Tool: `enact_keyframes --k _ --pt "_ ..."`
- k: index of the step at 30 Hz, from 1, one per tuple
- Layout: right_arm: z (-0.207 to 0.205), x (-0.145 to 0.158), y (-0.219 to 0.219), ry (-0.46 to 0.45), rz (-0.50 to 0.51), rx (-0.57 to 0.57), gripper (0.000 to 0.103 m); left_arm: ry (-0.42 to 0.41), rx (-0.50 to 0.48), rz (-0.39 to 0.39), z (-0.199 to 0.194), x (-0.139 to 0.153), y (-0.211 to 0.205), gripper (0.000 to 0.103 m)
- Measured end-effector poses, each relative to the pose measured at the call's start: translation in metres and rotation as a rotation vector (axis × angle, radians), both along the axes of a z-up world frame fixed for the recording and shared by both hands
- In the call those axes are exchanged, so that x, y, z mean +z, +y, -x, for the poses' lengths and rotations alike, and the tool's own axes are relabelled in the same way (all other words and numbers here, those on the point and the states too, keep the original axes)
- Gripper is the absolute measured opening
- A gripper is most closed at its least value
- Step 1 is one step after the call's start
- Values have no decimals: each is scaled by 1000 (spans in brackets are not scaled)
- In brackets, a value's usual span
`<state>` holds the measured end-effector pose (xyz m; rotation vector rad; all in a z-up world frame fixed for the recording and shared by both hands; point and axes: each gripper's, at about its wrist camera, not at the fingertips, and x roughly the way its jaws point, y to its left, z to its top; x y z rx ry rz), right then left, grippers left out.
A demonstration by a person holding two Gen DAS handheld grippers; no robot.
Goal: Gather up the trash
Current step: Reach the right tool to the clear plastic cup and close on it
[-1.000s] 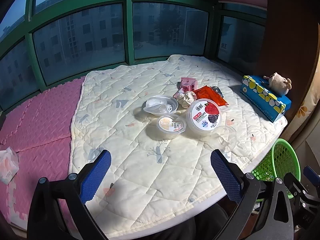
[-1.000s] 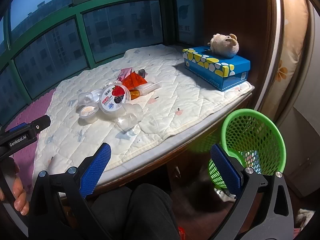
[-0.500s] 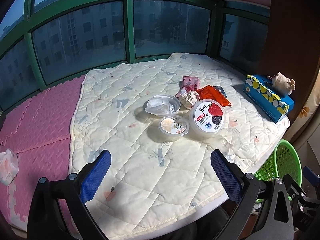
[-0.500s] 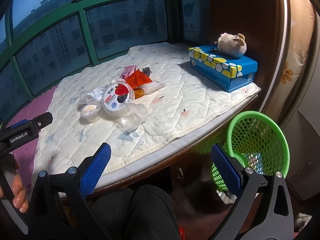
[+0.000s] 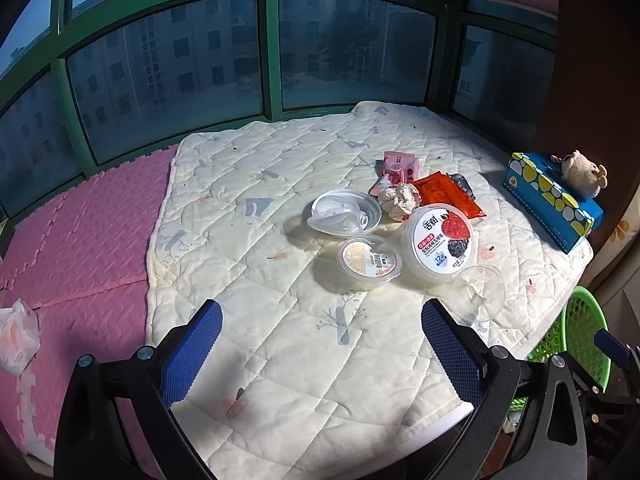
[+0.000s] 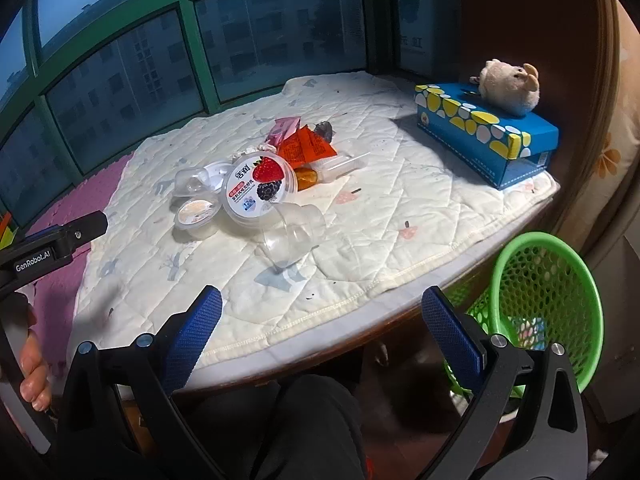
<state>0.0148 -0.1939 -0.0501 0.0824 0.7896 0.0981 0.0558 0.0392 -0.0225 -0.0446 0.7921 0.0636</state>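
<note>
Both my tools are spread wide and holding nothing: the left tool (image 5: 320, 344) hangs over the near part of the quilted mat (image 5: 256, 184), the right tool (image 6: 320, 332) sits just off its near edge, above my knees. The trash lies in one cluster toward the right half of the mat, well in from every edge.

Nearest my right tool is the clear plastic cup (image 6: 294, 232), tipped on its side, mouth toward me. I judge it the first pick: come in low along its length and close across the wall gently, since thin plastic will likely buckle or squirt out. It touches the berry yogurt tub (image 6: 259, 188), so I want to lift away from the tub, not drag across it. Beside that sit the small sealed cup (image 5: 369, 261), the clear lid (image 5: 344, 212), the crumpled paper ball (image 5: 400, 200) and the orange wrapper (image 5: 448, 196).

The green basket (image 6: 548, 304) stands on the floor just past the mat's near right edge, below its level, with an open drop over that edge. The tissue box (image 6: 488, 136) with a plush toy (image 6: 508, 86) holds the far right corner, well apart from my path.
</note>
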Motion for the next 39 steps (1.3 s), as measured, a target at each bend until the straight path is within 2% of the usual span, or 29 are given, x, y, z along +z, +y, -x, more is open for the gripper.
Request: enact_keyframes --k 18,31,36,39 --pt "-75 -40 15 90 -17 134 95 25 -4 -9 -29 -12 12 97" --pt "-116 -68 35 116 70 164 93 55 -6 -9 -47 -26 17 97" --pt "-125 -76 38 129 94 164 88 67 -12 -10 -54 -30 15 97" --pt "-128 -79 37 136 89 160 79 71 -20 -12 -57 -33 14 97"
